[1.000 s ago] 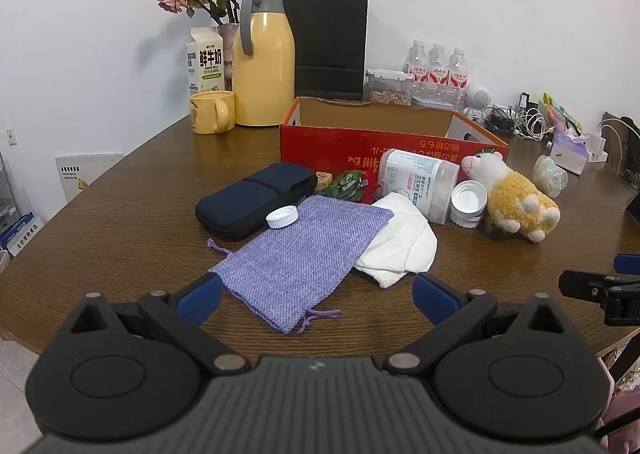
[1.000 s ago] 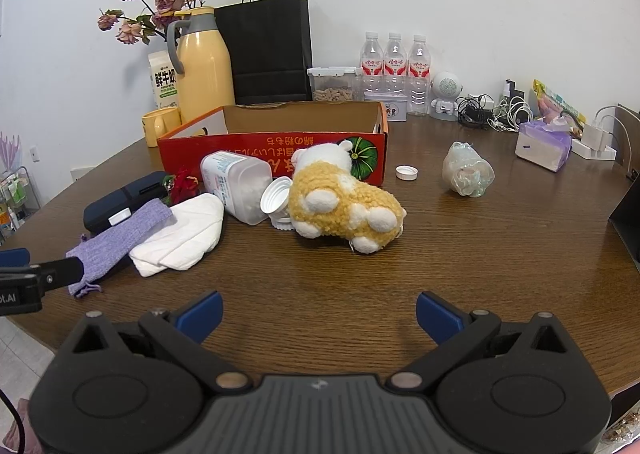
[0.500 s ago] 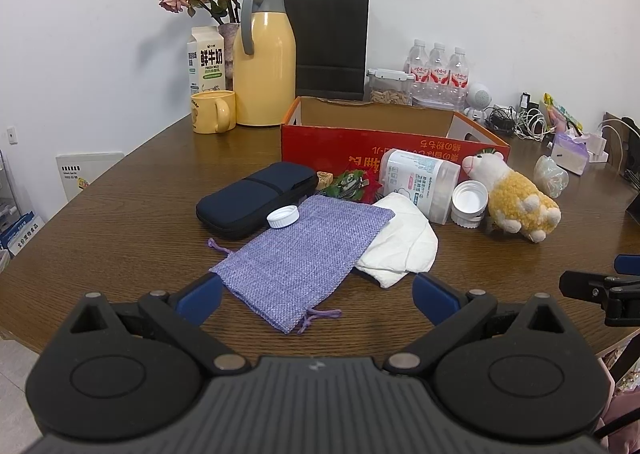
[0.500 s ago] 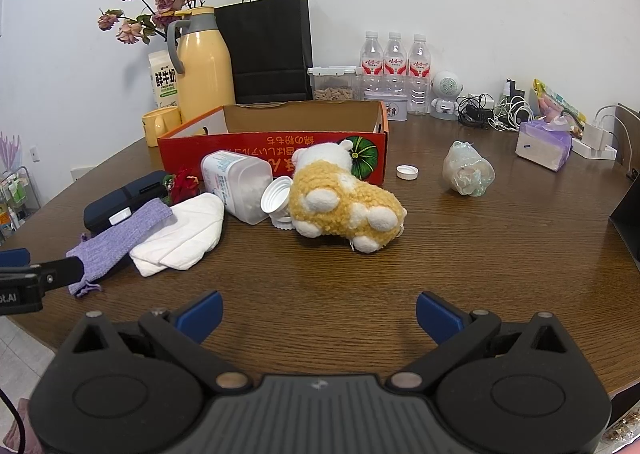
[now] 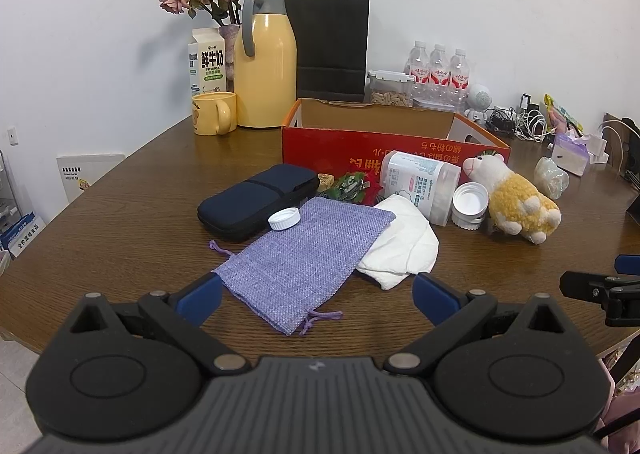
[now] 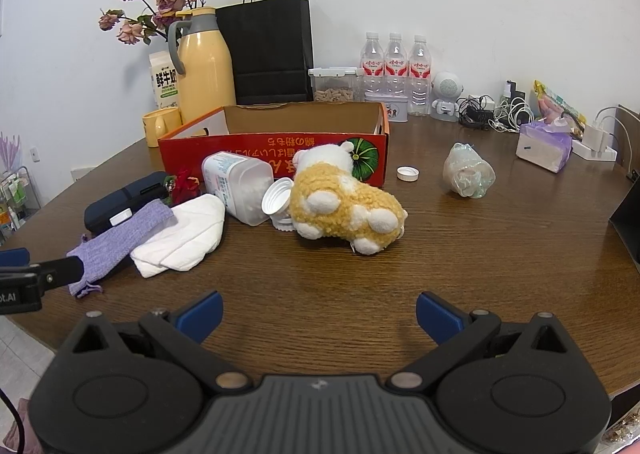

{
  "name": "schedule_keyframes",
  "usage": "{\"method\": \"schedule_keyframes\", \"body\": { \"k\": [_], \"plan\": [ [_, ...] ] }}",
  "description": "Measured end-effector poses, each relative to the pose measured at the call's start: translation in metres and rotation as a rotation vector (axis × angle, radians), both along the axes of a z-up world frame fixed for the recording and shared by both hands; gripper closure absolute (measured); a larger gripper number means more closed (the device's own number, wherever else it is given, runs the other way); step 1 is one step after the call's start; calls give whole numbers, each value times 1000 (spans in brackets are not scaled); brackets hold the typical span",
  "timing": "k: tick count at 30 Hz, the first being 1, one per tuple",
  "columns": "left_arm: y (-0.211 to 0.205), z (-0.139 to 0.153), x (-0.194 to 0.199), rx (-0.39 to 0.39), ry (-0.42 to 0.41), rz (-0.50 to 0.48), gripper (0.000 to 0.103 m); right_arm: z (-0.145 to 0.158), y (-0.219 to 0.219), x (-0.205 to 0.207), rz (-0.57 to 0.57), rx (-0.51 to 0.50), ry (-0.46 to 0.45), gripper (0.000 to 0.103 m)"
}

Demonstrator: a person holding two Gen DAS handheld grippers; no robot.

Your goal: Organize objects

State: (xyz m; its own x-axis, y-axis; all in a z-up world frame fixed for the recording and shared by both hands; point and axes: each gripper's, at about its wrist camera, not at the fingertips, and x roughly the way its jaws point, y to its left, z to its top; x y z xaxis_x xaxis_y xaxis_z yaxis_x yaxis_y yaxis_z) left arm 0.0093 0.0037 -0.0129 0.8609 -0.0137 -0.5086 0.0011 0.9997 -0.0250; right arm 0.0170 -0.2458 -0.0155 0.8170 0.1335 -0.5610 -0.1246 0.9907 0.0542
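A red cardboard box [image 5: 394,142] [image 6: 276,146] stands open on the round wooden table. In front of it lie a purple drawstring pouch [image 5: 304,254] [image 6: 120,238], a navy case [image 5: 256,198] with a white cap [image 5: 284,219] beside it, a white folded cloth [image 5: 404,246] [image 6: 184,238], a tipped clear jar [image 5: 424,186] [image 6: 240,186] with its lid [image 5: 470,202], and a yellow plush sheep [image 5: 516,198] [image 6: 344,206]. My left gripper [image 5: 316,300] hangs open just before the pouch. My right gripper [image 6: 319,314] is open over bare table, short of the sheep.
At the back stand a yellow thermos [image 5: 266,62], mug [image 5: 214,113], milk carton [image 5: 206,66], dried roses, black paper bag [image 5: 332,46] and water bottles [image 6: 394,66]. A crumpled plastic bag [image 6: 468,170], a loose cap [image 6: 408,173], a tissue pack [image 6: 544,146] and cables lie right.
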Motion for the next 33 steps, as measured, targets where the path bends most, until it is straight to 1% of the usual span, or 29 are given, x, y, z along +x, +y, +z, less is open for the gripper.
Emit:
{"method": "schedule_keyframes", "body": {
  "k": [22, 33],
  "plan": [
    [4, 0, 2, -4, 8, 1, 0, 0, 1, 2, 5, -5, 5, 0],
    [7, -5, 18, 11, 33, 1, 0, -5, 0, 9, 12, -10, 11, 0]
  ]
}}
